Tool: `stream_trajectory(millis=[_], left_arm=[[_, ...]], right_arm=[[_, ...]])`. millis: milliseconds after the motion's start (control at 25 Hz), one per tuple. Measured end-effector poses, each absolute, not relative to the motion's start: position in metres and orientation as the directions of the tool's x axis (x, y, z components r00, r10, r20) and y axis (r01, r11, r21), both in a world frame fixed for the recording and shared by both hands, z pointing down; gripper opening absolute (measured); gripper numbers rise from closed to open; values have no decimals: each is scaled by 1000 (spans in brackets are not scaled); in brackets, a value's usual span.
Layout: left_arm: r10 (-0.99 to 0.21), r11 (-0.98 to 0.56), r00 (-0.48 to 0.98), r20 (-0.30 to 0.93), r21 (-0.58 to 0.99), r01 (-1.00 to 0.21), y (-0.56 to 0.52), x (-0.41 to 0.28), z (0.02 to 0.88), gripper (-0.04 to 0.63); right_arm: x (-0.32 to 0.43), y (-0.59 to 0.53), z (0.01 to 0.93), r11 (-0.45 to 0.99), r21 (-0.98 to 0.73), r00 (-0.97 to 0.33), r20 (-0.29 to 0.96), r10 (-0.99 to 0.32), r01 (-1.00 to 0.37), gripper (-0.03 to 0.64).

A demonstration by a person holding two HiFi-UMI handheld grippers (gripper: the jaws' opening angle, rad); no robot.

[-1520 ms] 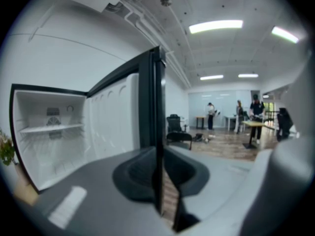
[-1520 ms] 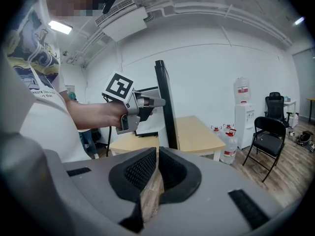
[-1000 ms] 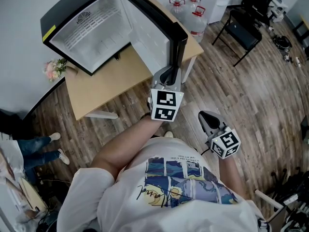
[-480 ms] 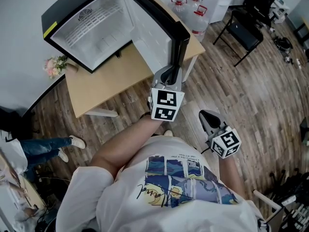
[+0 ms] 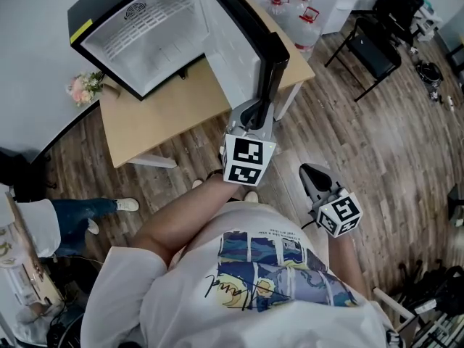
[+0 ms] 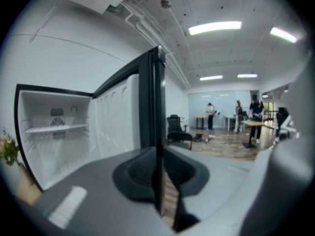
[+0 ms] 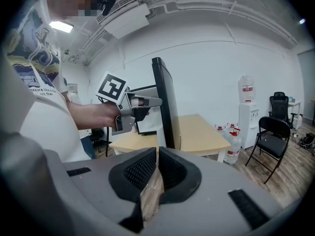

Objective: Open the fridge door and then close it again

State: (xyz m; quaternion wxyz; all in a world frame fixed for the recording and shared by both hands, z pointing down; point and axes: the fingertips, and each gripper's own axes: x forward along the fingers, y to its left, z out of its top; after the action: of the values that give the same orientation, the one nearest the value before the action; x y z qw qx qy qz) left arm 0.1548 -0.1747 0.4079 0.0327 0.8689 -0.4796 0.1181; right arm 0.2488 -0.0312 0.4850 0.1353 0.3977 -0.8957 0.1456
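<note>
- A small bunch of pink flowers point(image 5: 83, 87) sits at the left end of the table point(image 5: 167, 118), just beside the fridge.
- The fridge point(image 5: 148, 46) stands on the table, and its front is wide open. Inside I can see white walls and a white wire shelf point(image 6: 56, 128).
- The fridge door point(image 5: 230, 56) swings out to the right. Its white inside faces the fridge and its black edge points at the person.
- The left gripper point(image 5: 255, 112) pinches the black edge of the door near its lower corner. Its jaws are closed on that edge.
- The right gripper point(image 5: 313, 177) hangs in the air over the wood floor, well apart from the door. Its jaws are closed together and hold nothing.
- Big clear water bottles point(image 5: 308, 26) with red caps stand on the floor past the table. I cannot tell how full they are.
- A black chair point(image 5: 371, 38) stands farther right.
</note>
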Motion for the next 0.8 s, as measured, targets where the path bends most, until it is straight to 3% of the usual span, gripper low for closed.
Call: stream_trajectory(millis=[800], left_arm=[[-837, -524, 497, 227, -74, -848, -153, 99, 409, 55]], right_arm=[[210, -55, 486, 698, -154, -695, 373, -615, -700, 23]])
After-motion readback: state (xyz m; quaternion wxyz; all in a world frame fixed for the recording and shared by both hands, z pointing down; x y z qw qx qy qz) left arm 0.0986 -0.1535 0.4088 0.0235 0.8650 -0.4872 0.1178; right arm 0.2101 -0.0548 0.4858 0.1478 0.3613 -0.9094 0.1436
